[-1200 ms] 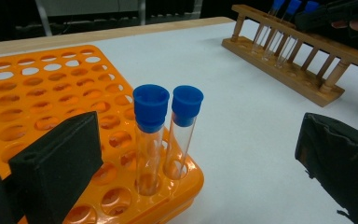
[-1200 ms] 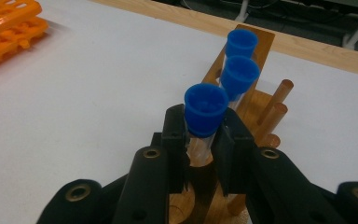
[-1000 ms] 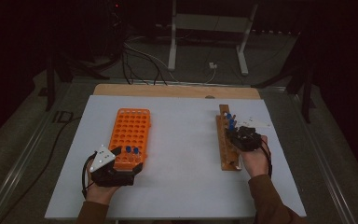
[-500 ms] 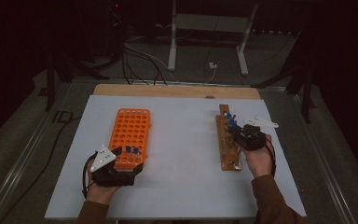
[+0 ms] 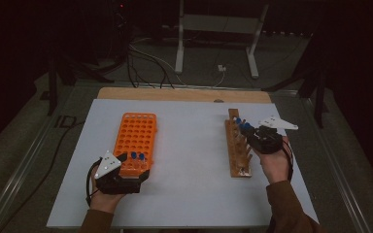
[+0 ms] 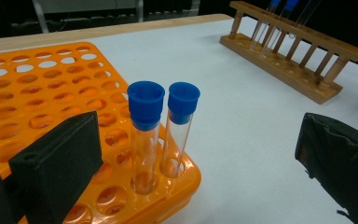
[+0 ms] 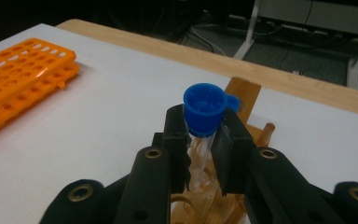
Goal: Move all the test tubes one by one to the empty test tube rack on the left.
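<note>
I have the right tongs [image 7: 204, 140] clamped on a blue-capped tube [image 7: 202, 122] just under its cap, its foot at the wooden rack [image 5: 238, 145] directly below the jaws. I judge this as mid-transfer: two capped tubes [image 6: 163, 121] already stand in the near corner of the orange rack [image 5: 137, 141], between the left tongs' [image 5: 126, 172] wide-open jaws, which grip nothing. A few more blue-capped tubes wait in the wooden rack just beyond my right tongs, so most of the moving is left, and nearly every orange hole is vacant. Both racks sit on a white sheet [image 5: 189, 184] over a wooden tabletop [image 5: 175, 94]. Beyond the tongs the room is dark, with cables [image 5: 145, 58] and a metal stand [image 5: 218, 29] on the floor.
</note>
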Demonstrator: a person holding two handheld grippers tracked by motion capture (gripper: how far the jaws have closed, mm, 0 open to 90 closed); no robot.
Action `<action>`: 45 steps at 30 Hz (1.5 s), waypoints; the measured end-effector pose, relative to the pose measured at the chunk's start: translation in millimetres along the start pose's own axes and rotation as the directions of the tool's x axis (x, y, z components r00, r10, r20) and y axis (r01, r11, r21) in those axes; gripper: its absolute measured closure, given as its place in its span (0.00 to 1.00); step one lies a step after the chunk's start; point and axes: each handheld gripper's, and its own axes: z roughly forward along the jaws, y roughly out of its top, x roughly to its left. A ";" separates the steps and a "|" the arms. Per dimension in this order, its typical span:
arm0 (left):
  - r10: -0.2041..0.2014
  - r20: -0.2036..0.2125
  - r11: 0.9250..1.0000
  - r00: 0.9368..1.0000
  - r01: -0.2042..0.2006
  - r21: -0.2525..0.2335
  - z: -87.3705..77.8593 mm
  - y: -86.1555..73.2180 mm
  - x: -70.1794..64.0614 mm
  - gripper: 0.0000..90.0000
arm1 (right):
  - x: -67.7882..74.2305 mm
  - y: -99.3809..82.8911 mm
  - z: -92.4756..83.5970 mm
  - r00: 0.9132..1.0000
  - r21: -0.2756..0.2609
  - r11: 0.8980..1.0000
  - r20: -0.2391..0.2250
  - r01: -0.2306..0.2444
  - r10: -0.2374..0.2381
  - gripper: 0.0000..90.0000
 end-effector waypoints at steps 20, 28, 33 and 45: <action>0.056 -0.038 0.998 0.998 -0.057 -0.029 -2.3 19.4 -8.0 0.02 | 22.3 14.2 -11.9 0.992 -0.028 1.000 -0.122 0.013 -0.016 0.86; 0.105 -0.098 0.993 0.990 -0.110 -0.049 3.8 36.2 -24.8 0.02 | 37.3 14.0 -8.1 0.982 -0.013 1.000 -0.187 0.025 -0.027 0.86; 0.148 -0.084 0.987 0.985 -0.153 -0.055 13.3 47.9 -39.6 0.03 | 48.0 16.2 -7.7 0.974 -0.010 0.999 -0.223 0.040 -0.041 0.86; 0.177 -0.022 0.983 0.984 -0.178 -0.055 40.8 54.7 -68.2 0.07 | 73.6 8.4 2.6 0.949 0.027 0.997 -0.309 0.073 -0.061 0.86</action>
